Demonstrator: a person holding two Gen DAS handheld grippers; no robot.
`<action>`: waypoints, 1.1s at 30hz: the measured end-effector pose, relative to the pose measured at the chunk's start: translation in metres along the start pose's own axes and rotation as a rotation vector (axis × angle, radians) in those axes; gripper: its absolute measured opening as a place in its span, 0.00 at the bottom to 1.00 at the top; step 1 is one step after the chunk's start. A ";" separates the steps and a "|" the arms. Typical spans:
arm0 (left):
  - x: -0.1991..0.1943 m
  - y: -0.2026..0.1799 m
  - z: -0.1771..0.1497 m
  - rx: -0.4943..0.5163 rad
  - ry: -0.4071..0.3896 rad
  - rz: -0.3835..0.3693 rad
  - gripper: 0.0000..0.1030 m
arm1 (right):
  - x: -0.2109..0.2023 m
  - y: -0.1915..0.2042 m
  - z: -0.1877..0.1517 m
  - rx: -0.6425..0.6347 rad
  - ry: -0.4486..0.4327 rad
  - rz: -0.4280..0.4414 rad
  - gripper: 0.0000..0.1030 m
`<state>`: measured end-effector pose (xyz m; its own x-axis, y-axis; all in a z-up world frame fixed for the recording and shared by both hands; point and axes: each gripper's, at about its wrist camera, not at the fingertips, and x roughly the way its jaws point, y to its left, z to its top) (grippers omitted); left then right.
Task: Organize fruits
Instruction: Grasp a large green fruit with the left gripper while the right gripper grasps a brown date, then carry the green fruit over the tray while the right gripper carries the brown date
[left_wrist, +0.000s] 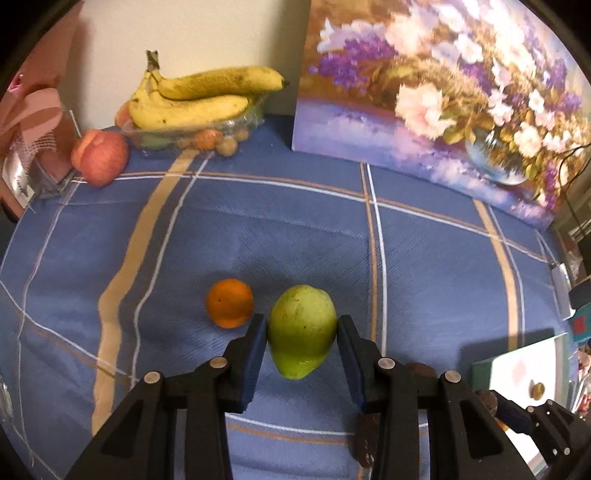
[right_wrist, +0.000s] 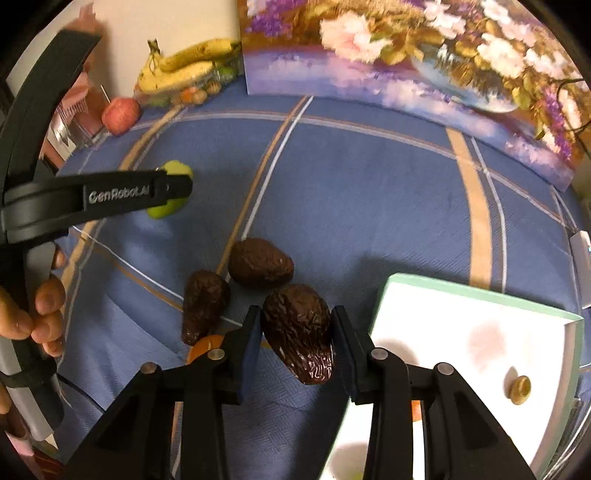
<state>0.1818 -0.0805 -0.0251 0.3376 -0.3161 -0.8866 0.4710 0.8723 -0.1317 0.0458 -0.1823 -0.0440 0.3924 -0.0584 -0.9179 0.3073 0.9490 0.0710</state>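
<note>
A green pear (left_wrist: 300, 314) lies on the blue checked cloth (left_wrist: 258, 229). My left gripper (left_wrist: 301, 328) is shut on it, with a dark pad against each side. An orange (left_wrist: 229, 302) sits just left of that gripper's left finger. In the right wrist view my right gripper (right_wrist: 295, 334) is shut on a dark wrinkled avocado (right_wrist: 297, 325). Two more avocados (right_wrist: 260, 262) (right_wrist: 203, 302) lie just beyond it to the left. The same view shows one finger (right_wrist: 147, 192) of the left gripper lying across the pear (right_wrist: 177, 170).
A clear bowl of bananas (left_wrist: 199, 96) stands at the back left, with a red apple (left_wrist: 99, 157) beside it. A flower painting (left_wrist: 424, 92) leans along the back. A white tray with a green rim (right_wrist: 480, 295) holds a small round fruit (right_wrist: 520, 389). A person's hand (right_wrist: 40, 314) grips the left handle.
</note>
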 end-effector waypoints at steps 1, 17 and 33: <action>-0.005 0.000 0.000 -0.004 -0.006 0.000 0.40 | -0.005 0.000 0.000 0.000 -0.012 0.001 0.38; -0.066 -0.011 -0.018 -0.058 -0.047 -0.025 0.40 | -0.079 -0.011 0.000 0.014 -0.171 0.001 0.38; -0.082 -0.048 -0.037 -0.008 -0.059 -0.036 0.40 | -0.099 -0.039 -0.016 0.074 -0.199 0.025 0.38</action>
<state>0.1016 -0.0828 0.0377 0.3680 -0.3686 -0.8536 0.4774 0.8627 -0.1668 -0.0189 -0.2088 0.0379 0.5623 -0.1020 -0.8206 0.3553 0.9259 0.1284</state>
